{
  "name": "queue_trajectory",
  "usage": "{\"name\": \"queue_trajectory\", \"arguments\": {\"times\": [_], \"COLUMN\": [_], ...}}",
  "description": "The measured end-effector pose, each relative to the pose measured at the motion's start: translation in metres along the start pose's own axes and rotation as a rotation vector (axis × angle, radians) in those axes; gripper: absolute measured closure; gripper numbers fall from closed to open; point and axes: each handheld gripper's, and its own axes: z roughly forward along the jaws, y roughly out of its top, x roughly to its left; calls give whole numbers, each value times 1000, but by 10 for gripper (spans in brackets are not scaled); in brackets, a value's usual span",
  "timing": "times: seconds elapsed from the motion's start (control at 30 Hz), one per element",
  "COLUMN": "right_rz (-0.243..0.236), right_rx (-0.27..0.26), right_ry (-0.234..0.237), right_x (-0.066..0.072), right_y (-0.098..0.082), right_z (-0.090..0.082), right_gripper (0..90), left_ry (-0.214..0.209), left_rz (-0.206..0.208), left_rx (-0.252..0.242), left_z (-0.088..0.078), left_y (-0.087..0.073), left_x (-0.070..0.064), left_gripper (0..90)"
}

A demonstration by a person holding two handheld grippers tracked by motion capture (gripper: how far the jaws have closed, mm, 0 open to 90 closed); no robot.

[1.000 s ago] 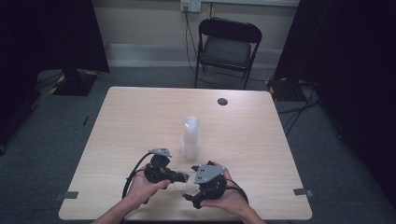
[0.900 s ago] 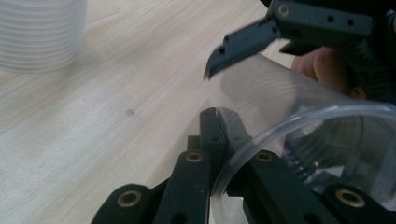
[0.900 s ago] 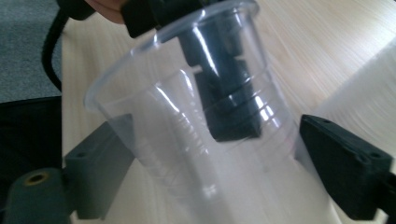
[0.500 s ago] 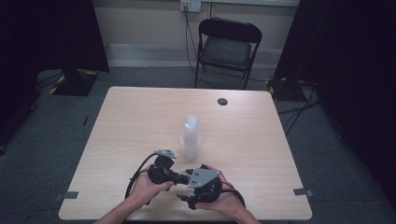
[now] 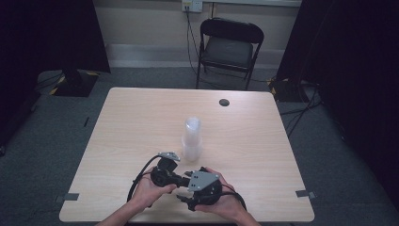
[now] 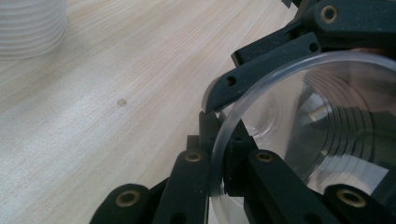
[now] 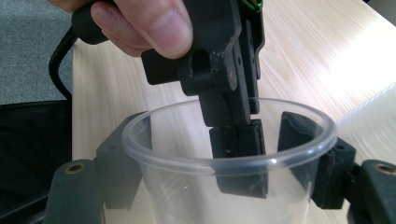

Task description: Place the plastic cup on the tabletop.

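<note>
The table, a light wood-grain top, stands on grey carpet with a black folding chair beyond its far edge and a small dark round disc lying near that far edge, well apart from everything else. A stack of clear plastic cups stands upright near the middle of the table; the left gripper view catches its ribbed base at the top corner, and the right gripper view shows its side at the right margin. At the near edge, 2 hands meet just in front of the stack, each holding tongs. The right tongs sit around a single clear plastic cup, with 1 black jaw on each side of the cup wall just below the rim; these jaws have just been closing with the cup between them, and in the right gripper view they lie against the outside of the wall. The left tongs are clamped on the same cup's rim: the right gripper view shows them coming down from above, 1 jaw inside the cup and 1 outside, pinching the near wall. The left gripper view looks into the cup's open mouth, with the rim passing between its own 2 jaws at the bottom of the view. The cup is held by both tongs close above the table's near edge, just beside the stack but apart from it. The left hand grips its tool from above, thumb forward.
</note>
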Motion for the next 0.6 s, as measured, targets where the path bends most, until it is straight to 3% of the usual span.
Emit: {"name": "queue_trajectory", "arguments": {"times": [0.27, 0.3, 0.33, 0.6], "right_rz": [6, 8, 18, 23], "right_rx": [5, 2, 2, -20], "right_ry": [-1, -2, -4, -16], "right_x": [-1, -1, -1, -3], "right_y": [1, 1, 1, 2], "right_z": [-1, -1, -1, -6], "right_gripper": [291, 291, 293, 299], "left_ry": [7, 32, 11, 14], "left_rz": [7, 10, 2, 14], "left_rx": [-4, 7, -5, -35], "left_z": [0, 0, 1, 0], "left_y": [0, 0, 0, 1], "left_x": [-1, -2, -1, -4], "left_gripper": [884, 879, 876, 840]}}
